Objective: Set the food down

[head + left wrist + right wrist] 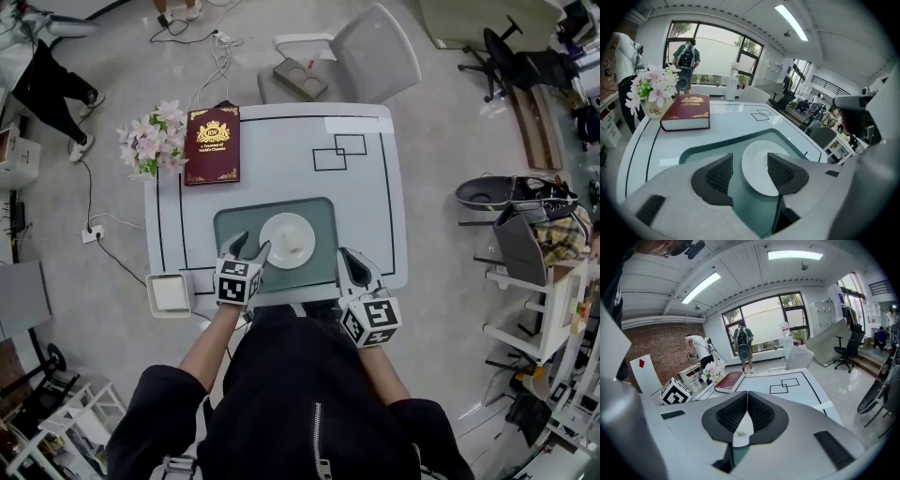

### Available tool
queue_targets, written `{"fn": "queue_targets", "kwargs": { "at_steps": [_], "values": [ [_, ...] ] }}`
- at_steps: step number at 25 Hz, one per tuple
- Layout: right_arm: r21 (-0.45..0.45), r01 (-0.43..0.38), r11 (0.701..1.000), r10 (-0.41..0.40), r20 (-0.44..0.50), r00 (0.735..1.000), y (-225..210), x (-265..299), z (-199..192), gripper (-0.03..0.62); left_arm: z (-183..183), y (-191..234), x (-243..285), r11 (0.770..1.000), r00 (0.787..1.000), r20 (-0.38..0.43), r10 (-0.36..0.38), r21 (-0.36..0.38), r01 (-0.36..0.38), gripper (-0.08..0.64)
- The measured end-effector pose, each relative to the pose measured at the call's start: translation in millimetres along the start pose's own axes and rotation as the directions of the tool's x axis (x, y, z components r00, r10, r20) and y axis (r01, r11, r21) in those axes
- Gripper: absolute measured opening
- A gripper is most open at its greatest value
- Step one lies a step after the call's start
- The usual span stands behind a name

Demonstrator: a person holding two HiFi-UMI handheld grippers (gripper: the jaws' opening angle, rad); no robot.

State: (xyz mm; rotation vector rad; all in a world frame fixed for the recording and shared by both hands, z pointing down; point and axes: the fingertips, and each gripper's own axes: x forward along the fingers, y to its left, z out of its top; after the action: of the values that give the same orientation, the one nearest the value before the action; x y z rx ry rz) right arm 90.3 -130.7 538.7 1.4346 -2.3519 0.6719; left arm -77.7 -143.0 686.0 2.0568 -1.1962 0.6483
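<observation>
The putting-down looks done, or all but done. The plate (pixel 287 240) sits flat on the green placemat (pixel 230 225), near the front edge of the tabletop (pixel 281 159), and nothing is lifting it. The plate looks pale and nearly bare from above and plain white in the left gripper view, so I cannot tell whether any food lies on it. What seems left is only to draw both claws back from the setting.

The left claw (pixel 249 251) is released. In the left gripper view (pixel 750 164) its two jaws stand wide apart with the near rim of the plate showing in the gap, and the ribbed pads press on nothing. From above, its inner tip lies just beside the plate's left rim; I cannot tell whether it touches.

The right claw (pixel 345 258) is clenched on nothing. In the right gripper view (pixel 747 401) the jaws meet along a thin seam with no object between them. It hangs over the right edge of the placemat, apart from the plate.

Farther back on the tabletop lie a red book (pixel 213 143) and a bunch of flowers (pixel 150 139), well clear of the plate.
</observation>
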Motion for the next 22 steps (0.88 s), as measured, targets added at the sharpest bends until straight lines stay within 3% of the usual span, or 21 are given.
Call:
{"fn": "queue_targets", "kwargs": {
  "at_steps": [5,7,9,17,22],
  "values": [
    [-0.011,-0.024,1.0,0.024,0.002,1.0,15,9,4,0.009,19,9,-19,1.0,0.996,0.085,0.03,0.007,-0.031,0.139],
    [-0.018,-0.039,0.999,0.039,0.002,0.999,24,14,6,0.009,24,15,-28,0.999,0.992,0.115,0.049,0.011,-0.051,0.045],
    [-0.025,-0.051,0.998,0.051,0.0,0.999,33,19,6,0.009,30,19,-38,0.999,0.988,0.147,0.05,0.009,-0.052,0.01],
    [-0.046,-0.101,0.994,0.1,-0.022,0.995,72,39,1,0.009,57,24,-79,1.0,0.953,0.302,0.01,-0.004,-0.009,0.005],
    [-0.091,-0.167,0.982,0.162,-0.054,0.985,90,37,-8,0.01,69,14,-97,1.0,0.934,0.357,-0.008,-0.005,0.01,0.005]
  ]
}}
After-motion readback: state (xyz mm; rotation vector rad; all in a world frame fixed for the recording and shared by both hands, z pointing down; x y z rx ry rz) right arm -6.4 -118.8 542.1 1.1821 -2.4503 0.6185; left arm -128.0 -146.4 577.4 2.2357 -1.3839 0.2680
